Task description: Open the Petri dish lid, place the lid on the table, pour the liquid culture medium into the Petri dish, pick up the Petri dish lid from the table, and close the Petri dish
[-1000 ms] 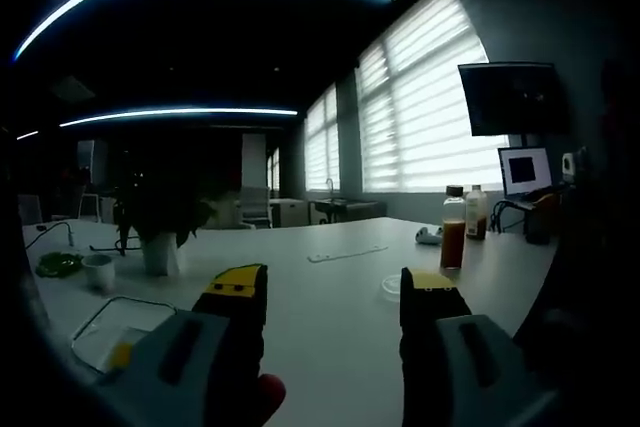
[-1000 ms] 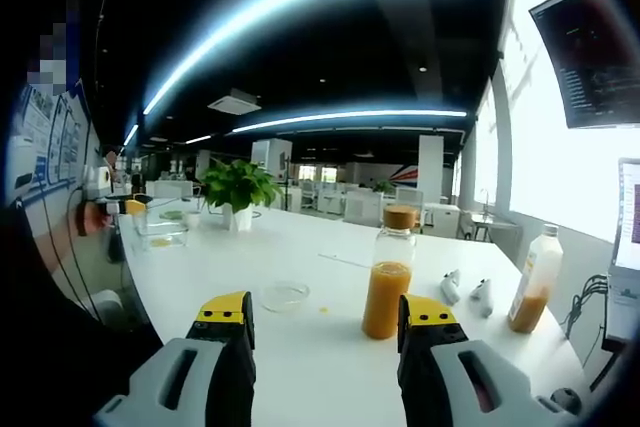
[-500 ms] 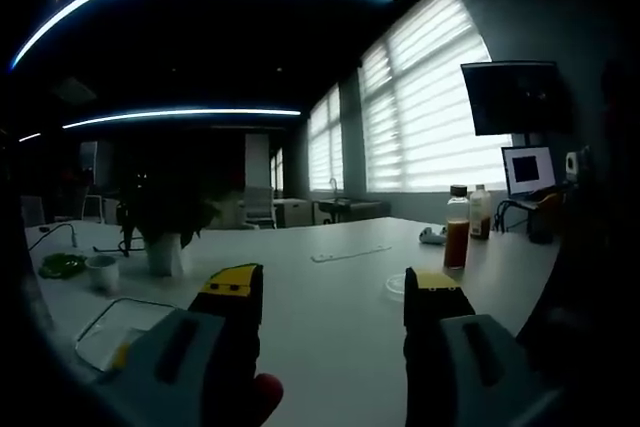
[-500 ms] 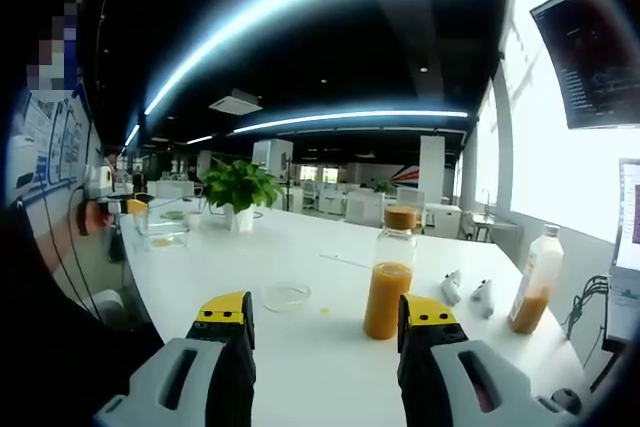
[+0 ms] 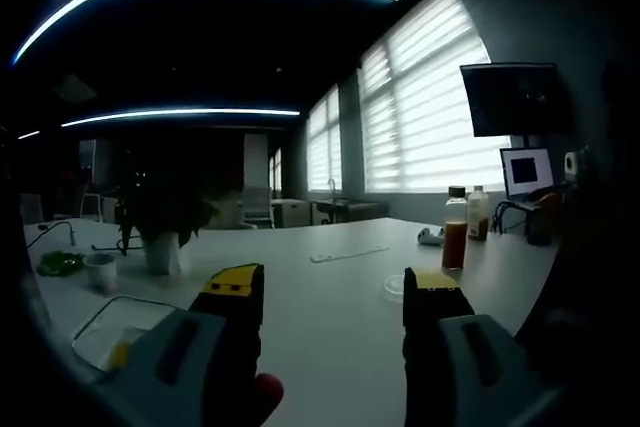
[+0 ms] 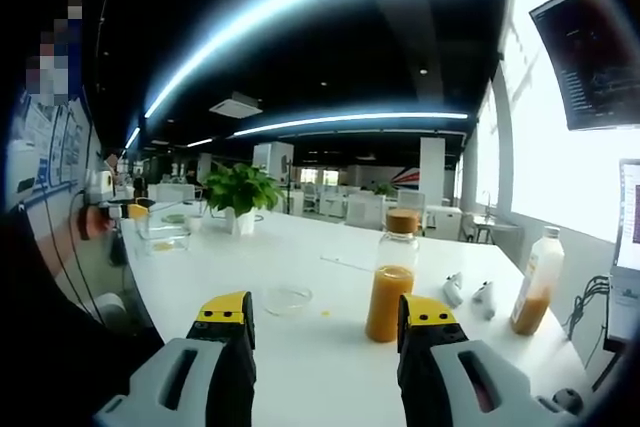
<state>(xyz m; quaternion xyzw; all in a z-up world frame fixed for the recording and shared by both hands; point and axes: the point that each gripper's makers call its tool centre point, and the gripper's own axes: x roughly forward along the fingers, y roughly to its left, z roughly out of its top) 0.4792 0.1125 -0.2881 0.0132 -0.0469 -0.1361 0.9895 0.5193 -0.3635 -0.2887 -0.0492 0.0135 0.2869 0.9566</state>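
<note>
1. Right gripper view: the right tool (image 6: 327, 319) hovers over the white table (image 6: 300, 367), its two yellow-tipped jaws spread wide with nothing between them.
2. One Petri dish (image 6: 288, 299) sits lidded on the table ahead, between the jaws and nearer the left one.
3. Two bottles stand there: a glass bottle (image 6: 392, 287) half full of orange liquid, just right of the dish, and a plastic bottle (image 6: 531, 293) farther right.
4. One potted plant (image 6: 241, 191) stands far back.
5. In the left gripper view, the left tool (image 5: 333, 292) is likewise wide apart and empty; one dish (image 5: 393, 286) lies beside its right jaw.
</note>
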